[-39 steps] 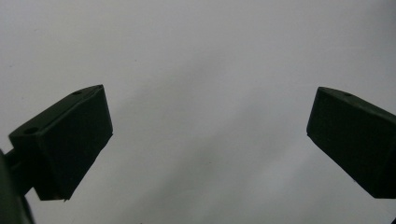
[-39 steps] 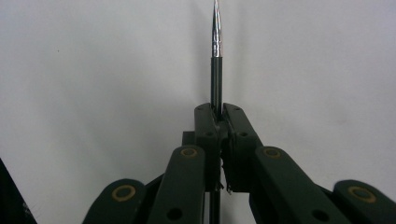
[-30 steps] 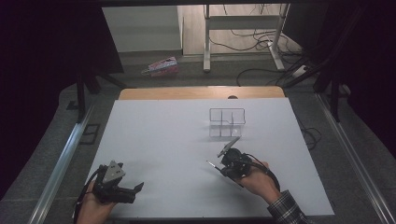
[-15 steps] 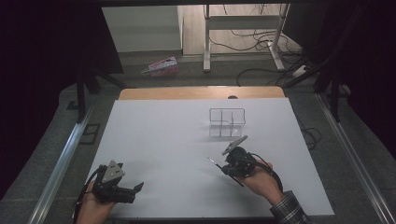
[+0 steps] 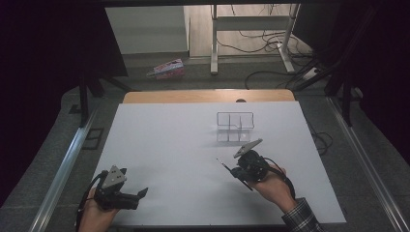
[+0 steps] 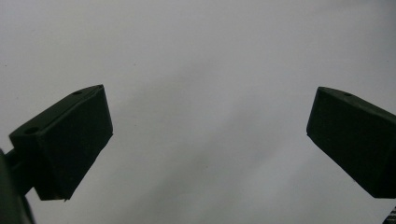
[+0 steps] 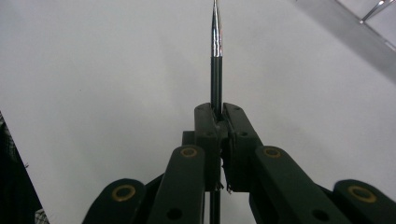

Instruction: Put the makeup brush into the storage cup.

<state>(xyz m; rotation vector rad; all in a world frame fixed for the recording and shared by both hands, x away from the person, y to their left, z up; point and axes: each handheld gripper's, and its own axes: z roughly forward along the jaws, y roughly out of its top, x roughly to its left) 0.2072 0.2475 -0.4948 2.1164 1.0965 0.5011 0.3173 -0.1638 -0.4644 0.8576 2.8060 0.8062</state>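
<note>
My right gripper [image 5: 238,170] is at the table's right front, held in a person's hand, and is shut on a thin black pen [image 5: 223,163]. In the right gripper view the pen [image 7: 215,70] sticks straight out past the closed jaws [image 7: 217,114], its silver tip pointing away over the white tabletop. A clear compartmented box [image 5: 235,126] stands a short way beyond that gripper; its edge [image 7: 369,28] shows at the top right of the right gripper view. My left gripper [image 5: 139,195] rests at the front left, open, with nothing between its fingers [image 6: 70,140].
The white tabletop [image 5: 169,145] spreads around both hands. A wooden strip [image 5: 203,95] borders its far edge. Metal rails [image 5: 67,164] run along both sides. Beyond the table, cables and a small colourful box [image 5: 167,69] lie on the floor.
My right gripper has shifted slightly right and away with the pen still in it, its grey plate tilting more. The left gripper has stayed put.
</note>
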